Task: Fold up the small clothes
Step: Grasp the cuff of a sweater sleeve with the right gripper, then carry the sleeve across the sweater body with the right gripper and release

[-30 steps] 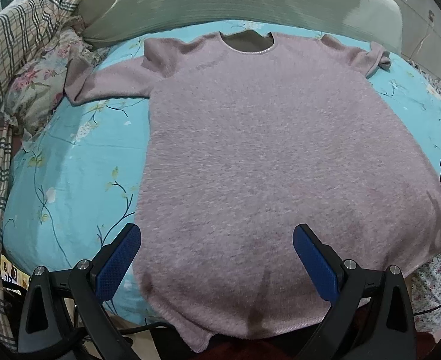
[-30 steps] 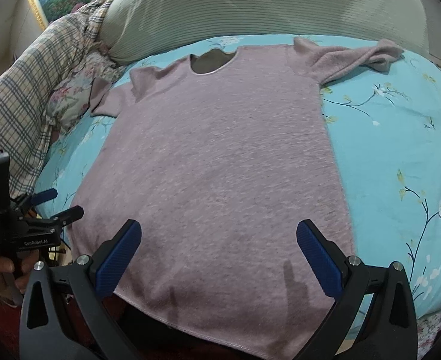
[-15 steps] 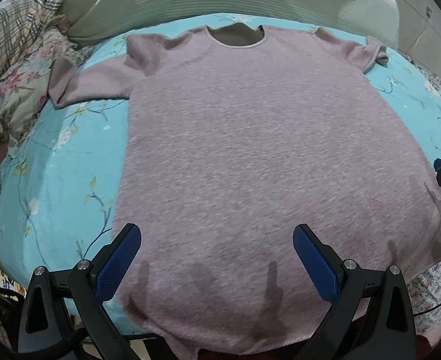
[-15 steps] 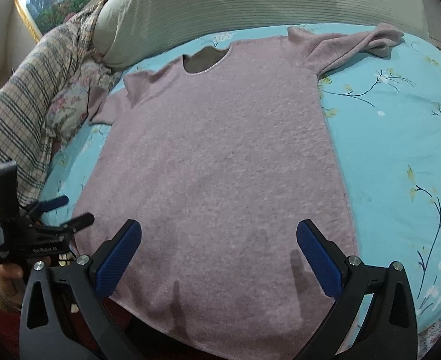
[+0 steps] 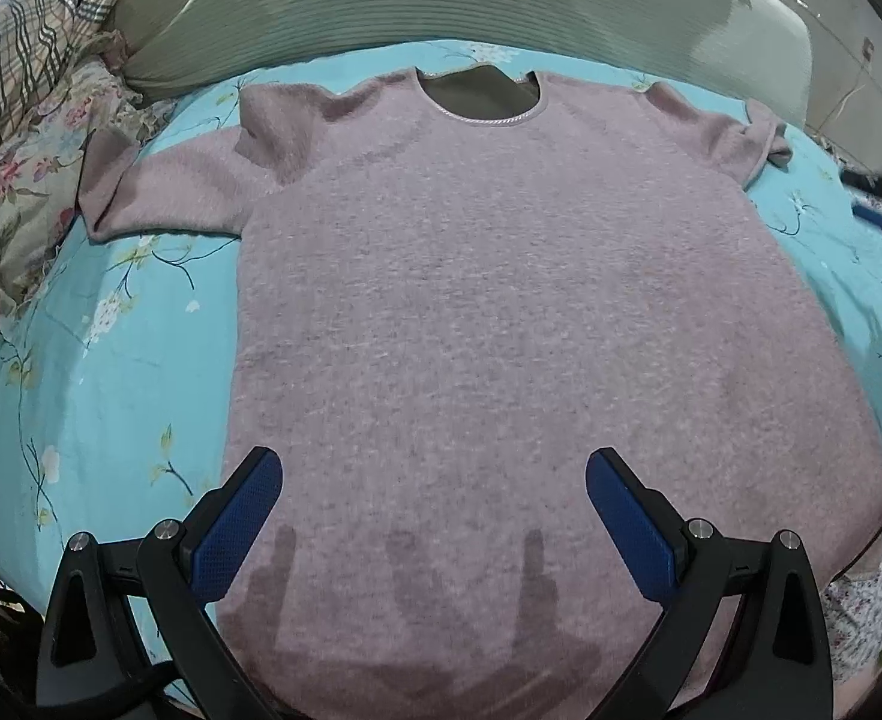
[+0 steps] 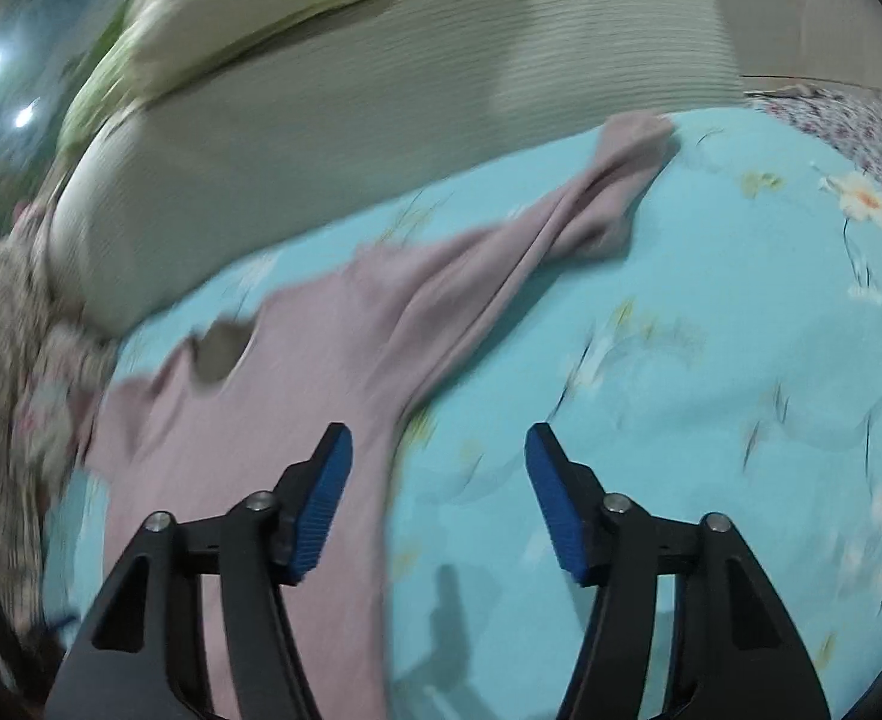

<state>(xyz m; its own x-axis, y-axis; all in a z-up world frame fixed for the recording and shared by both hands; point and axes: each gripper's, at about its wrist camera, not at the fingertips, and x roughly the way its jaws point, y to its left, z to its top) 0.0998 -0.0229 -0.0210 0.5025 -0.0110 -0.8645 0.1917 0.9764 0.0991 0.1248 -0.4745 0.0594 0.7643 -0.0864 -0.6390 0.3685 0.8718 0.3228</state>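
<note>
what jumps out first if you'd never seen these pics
A pale pink knit top lies flat, front up, filling the middle of a turquoise floral bedsheet, neckline toward the grey-green ribbed bolster. In the right wrist view its far sleeve trails crumpled toward the bolster. The right gripper, jaws just narrowed but empty, hangs over bare sheet beside the top's edge.

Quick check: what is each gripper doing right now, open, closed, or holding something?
Left gripper: open, empty, above the pink shirt.
Right gripper: open, holding nothing; its jaws have just been closing, nothing between them, over the blue sheet.
</note>
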